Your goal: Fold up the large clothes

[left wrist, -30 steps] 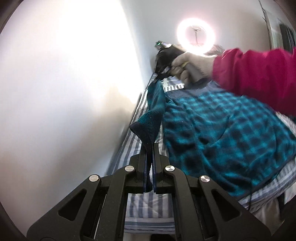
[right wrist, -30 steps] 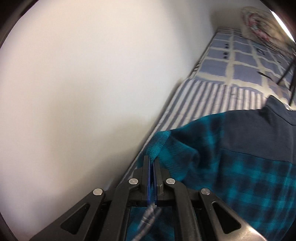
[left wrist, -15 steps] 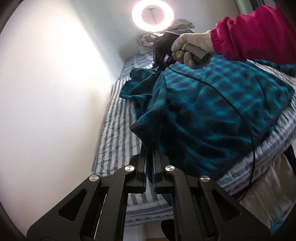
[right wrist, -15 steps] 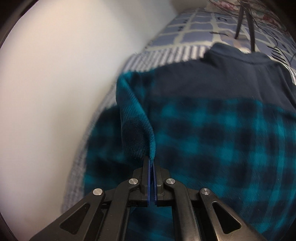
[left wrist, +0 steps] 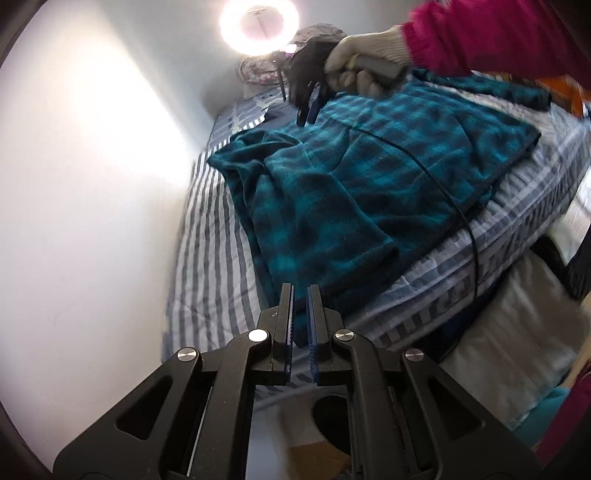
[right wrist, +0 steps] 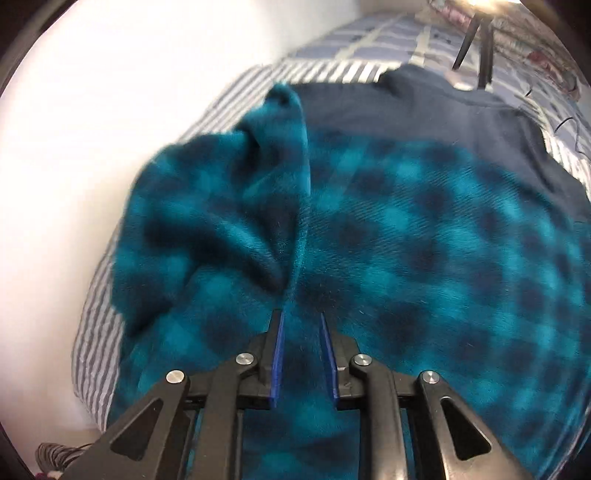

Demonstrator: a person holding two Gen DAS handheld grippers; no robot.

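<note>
A large teal and navy plaid fleece garment (left wrist: 369, 177) lies spread on the striped bed (left wrist: 207, 258). Its left side is folded over onto the body. My left gripper (left wrist: 300, 291) hovers at the garment's near hem. Its jaws are opening a narrow gap, and nothing is between them. A gloved hand (left wrist: 365, 55) with a pink sleeve holds my right gripper (left wrist: 308, 110) at the garment's far end. In the right wrist view the right gripper (right wrist: 301, 317) points down at the garment (right wrist: 424, 240) with its jaws opening. The folded ridge of cloth (right wrist: 291, 206) lies just ahead of the tips, not pinched.
A white wall (left wrist: 92, 184) runs along the bed's left side. A ring light (left wrist: 258, 26) on tripod legs (right wrist: 476, 40) and a floral pillow (left wrist: 255, 70) stand at the far end. A black cable (left wrist: 443, 199) crosses the garment and drops over the mattress edge.
Both grippers carried the garment's left edge over onto its body and lowered. Both then let go, and the cloth now lies on the bed.
</note>
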